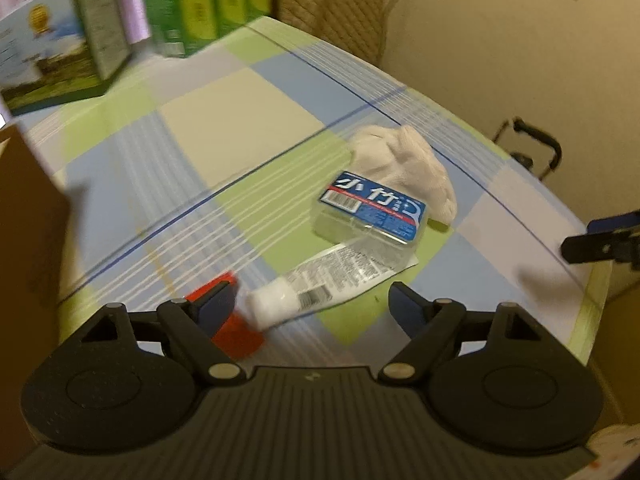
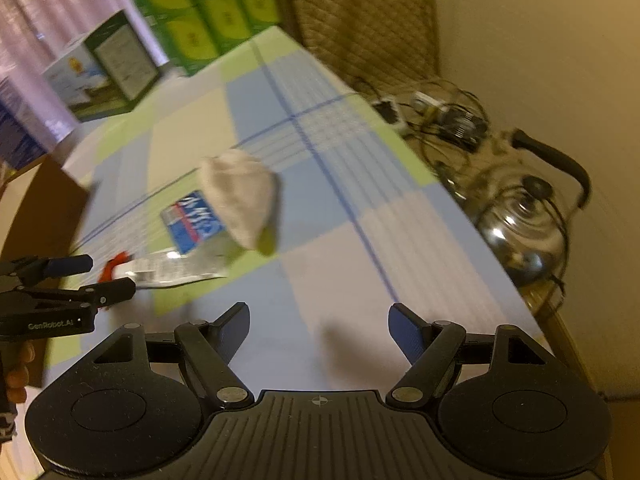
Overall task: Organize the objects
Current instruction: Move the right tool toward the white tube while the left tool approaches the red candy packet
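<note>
A clear plastic box [image 1: 370,212] with a blue label lies mid-worktop [image 1: 240,120], touching a crumpled white sock [image 1: 404,164] behind it and a flat printed tube [image 1: 332,276] with a red cap [image 1: 236,332] in front. The left tool [image 1: 316,308] hovers over the tube, spread wide and empty. The right tool [image 2: 320,328] is equally wide, empty, above bare checked cloth.

Table [image 1: 240,128] is wearing a checked cloth in green, blue, cream and white blocks with thin blue lines. Lying on it mid-table: a crumpled white cloth [image 1: 404,168], a clear plastic box with a blue label [image 1: 372,208] just beside it and apparently touching, a clear printed packet [image 1: 344,270] in front of the box, a red item [image 1: 236,332] at the packet's near end. Sitting at the far edge: a landscape-print carton [image 1: 60,52] and stacked green boxes [image 1: 200,4].
</note>
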Demonstrator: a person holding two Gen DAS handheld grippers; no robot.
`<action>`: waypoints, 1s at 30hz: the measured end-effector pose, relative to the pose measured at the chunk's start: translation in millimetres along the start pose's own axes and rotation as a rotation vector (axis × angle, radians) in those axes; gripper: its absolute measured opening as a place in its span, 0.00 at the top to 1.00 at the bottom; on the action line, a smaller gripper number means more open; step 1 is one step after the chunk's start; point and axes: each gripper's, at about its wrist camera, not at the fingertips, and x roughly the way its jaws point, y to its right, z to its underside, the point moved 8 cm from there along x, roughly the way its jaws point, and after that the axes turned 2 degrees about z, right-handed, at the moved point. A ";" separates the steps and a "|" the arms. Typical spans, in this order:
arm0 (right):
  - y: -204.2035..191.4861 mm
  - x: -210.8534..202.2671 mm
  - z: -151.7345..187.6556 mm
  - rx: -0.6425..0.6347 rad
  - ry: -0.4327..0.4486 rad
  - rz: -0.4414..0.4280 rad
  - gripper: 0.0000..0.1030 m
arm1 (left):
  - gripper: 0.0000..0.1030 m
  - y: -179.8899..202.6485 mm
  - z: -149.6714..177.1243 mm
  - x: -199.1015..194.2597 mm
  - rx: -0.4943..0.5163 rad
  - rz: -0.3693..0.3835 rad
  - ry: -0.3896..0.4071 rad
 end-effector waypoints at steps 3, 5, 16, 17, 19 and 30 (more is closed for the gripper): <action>13.2 -0.6 2.5 0.039 -0.006 0.023 0.29 | 0.23 3.3 -4.8 18.8 0.068 0.012 -0.029; 20.6 -0.6 4.5 0.061 -0.010 0.034 0.29 | 0.28 4.9 -6.2 29.9 0.101 0.019 -0.053; 28.4 6.5 15.1 0.099 -0.039 0.063 0.29 | 0.39 37.0 22.2 29.3 0.128 0.142 -0.119; 26.4 7.8 15.8 0.095 -0.042 0.062 0.29 | 0.39 42.9 26.1 27.1 0.124 0.161 -0.120; 20.4 10.0 17.8 0.087 -0.048 0.055 0.29 | 0.39 56.7 33.9 22.7 0.105 0.205 -0.125; -10.6 17.3 38.4 0.056 -0.060 0.039 0.29 | 0.44 95.6 59.4 13.7 0.084 0.325 -0.155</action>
